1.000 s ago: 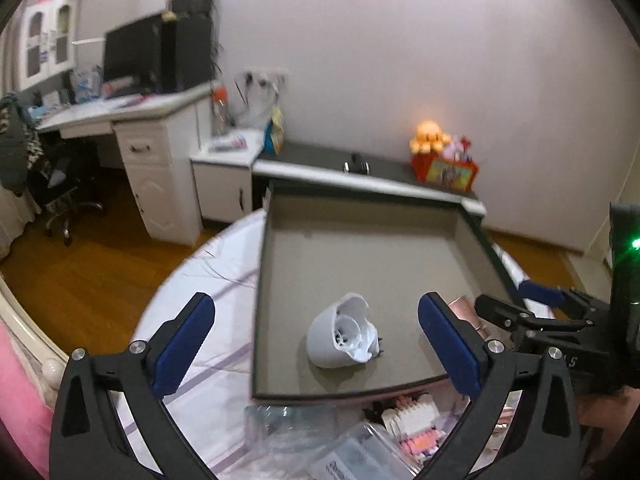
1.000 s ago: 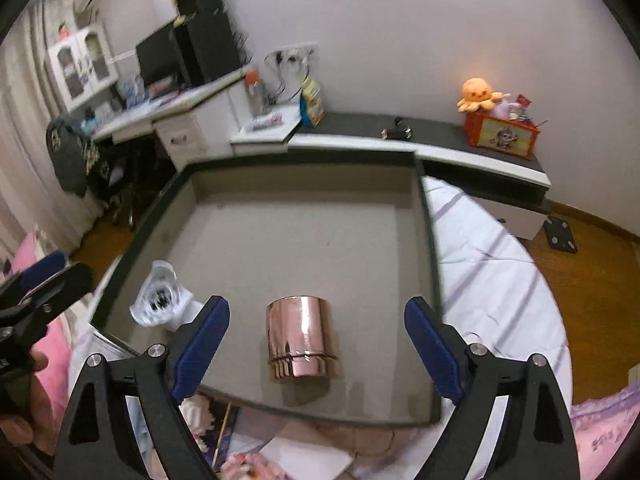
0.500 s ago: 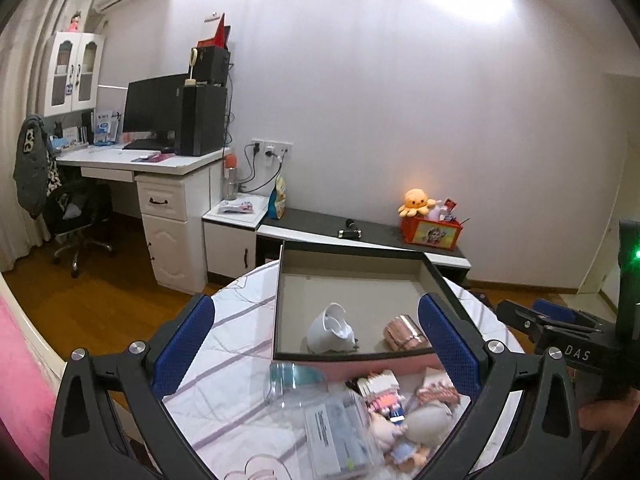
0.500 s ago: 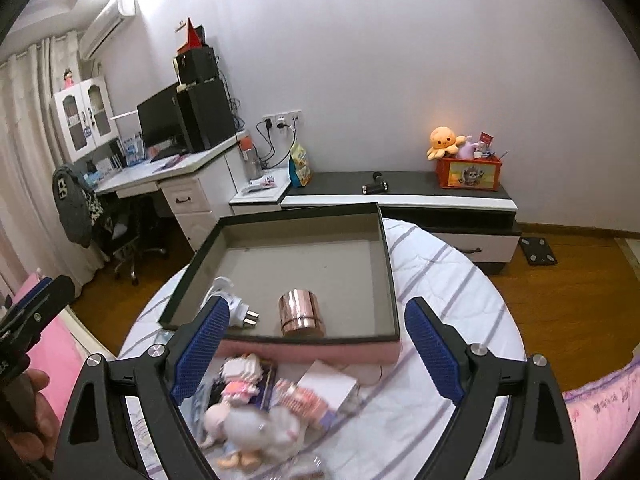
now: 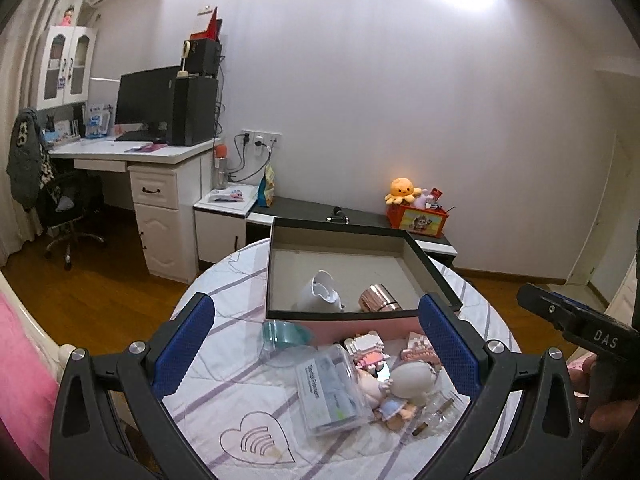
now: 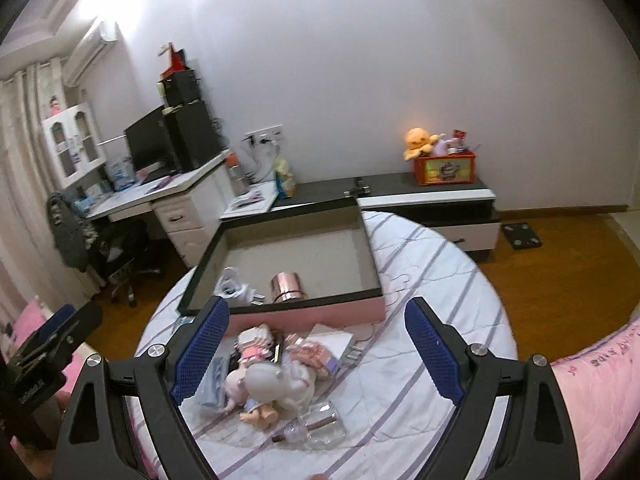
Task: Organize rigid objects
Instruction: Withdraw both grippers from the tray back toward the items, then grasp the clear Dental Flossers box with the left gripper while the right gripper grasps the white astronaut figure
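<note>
Left wrist view: my left gripper (image 5: 316,344) hangs released, its two blue pads wide apart with nothing between them, above the round table (image 5: 224,280). My landmark is the one box (image 5: 276,272) at the table's far side. Inside it lie two things, a white plug (image 5: 322,292) and a copper cup (image 5: 378,299), side by side near its front wall. Just in front of the box sits the pile: one teal cup (image 5: 286,334), one clear case (image 5: 330,388), two pink block toys (image 5: 366,350), one doll (image 5: 400,388). My right gripper (image 5: 576,324) juts in to the box's right.

Right wrist view: my right gripper (image 6: 316,354) is released too, empty, over the same pile. The box (image 6: 280,312) again holds two things, plug (image 6: 236,290) and copper cup (image 6: 286,287). In front of it lie the doll (image 6: 272,384) and one glass bottle (image 6: 320,426). My left pad hides part of the pile.
</note>
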Motion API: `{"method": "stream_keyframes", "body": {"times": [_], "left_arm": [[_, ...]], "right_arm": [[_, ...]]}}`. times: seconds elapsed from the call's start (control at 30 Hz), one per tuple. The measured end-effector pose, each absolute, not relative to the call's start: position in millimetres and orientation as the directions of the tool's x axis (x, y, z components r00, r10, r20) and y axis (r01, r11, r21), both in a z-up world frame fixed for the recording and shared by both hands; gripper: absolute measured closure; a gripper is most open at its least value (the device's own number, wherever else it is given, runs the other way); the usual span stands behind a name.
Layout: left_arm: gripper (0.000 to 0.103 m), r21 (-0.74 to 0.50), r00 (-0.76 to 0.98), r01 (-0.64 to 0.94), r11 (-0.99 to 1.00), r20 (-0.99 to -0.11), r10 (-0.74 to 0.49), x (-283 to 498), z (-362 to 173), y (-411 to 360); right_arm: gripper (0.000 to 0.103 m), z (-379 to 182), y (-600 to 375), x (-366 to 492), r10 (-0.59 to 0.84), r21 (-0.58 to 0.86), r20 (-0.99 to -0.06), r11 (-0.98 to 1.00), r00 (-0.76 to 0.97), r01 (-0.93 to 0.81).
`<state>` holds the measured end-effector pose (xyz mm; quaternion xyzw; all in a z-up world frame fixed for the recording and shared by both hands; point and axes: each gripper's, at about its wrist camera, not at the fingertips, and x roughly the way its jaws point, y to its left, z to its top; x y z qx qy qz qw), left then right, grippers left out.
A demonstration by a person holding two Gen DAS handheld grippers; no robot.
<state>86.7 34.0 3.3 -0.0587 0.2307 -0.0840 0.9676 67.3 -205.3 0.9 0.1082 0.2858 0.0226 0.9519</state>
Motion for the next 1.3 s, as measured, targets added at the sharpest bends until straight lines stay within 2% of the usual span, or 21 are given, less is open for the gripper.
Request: {"method": "stream_keyframes", "body": {"times": [0.4, 0.5, 0.67, 0.87, 1.0, 1.3], "left_arm": [[0.000, -0.062, 0.901, -0.039, 0.997, -0.433, 0.008, 29.0, -0.3, 9.0], [0.000, -0.063, 0.903, -0.058, 0.996, -0.429, 0.025, 23.1, 3.4, 10.7], [0.000, -0.056, 0.900, -0.047, 0.997, -0.436, 0.018, 26.0, 3.9, 13.8], [0.000, -0.077, 0.886, 0.022, 0.997, -0.461, -0.056, 36.9, -8.0, 19.9], [0.000, -0.108, 0.862, 0.041, 0.993, -0.499, -0.090, 50.9, -24.0, 23.8], [0.000, -0.158, 0.781, 0.057, 0.986, -0.607, -0.142, 85.6, -69.1, 16.6]], "right_arm": [[0.012, -15.9, -222.4, 60.6, 0.233, 0.218, -0.544, 0.967, 0.806, -0.132], [0.012, -12.9, -221.3, 60.6, 0.246, 0.214, -0.535, 0.965, 0.808, -0.152], [0.012, -12.1, -214.9, 55.9, 0.237, 0.202, -0.534, 0.968, 0.812, -0.149], [0.012, -14.4, -208.9, 49.8, 0.175, 0.182, -0.548, 0.979, 0.818, -0.087], [0.012, -22.2, -202.0, 53.4, 0.139, 0.131, -0.588, 0.989, 0.797, -0.076], [0.012, -58.3, -189.4, 79.3, 0.158, 0.094, -0.683, 0.987, 0.713, -0.129]]}}
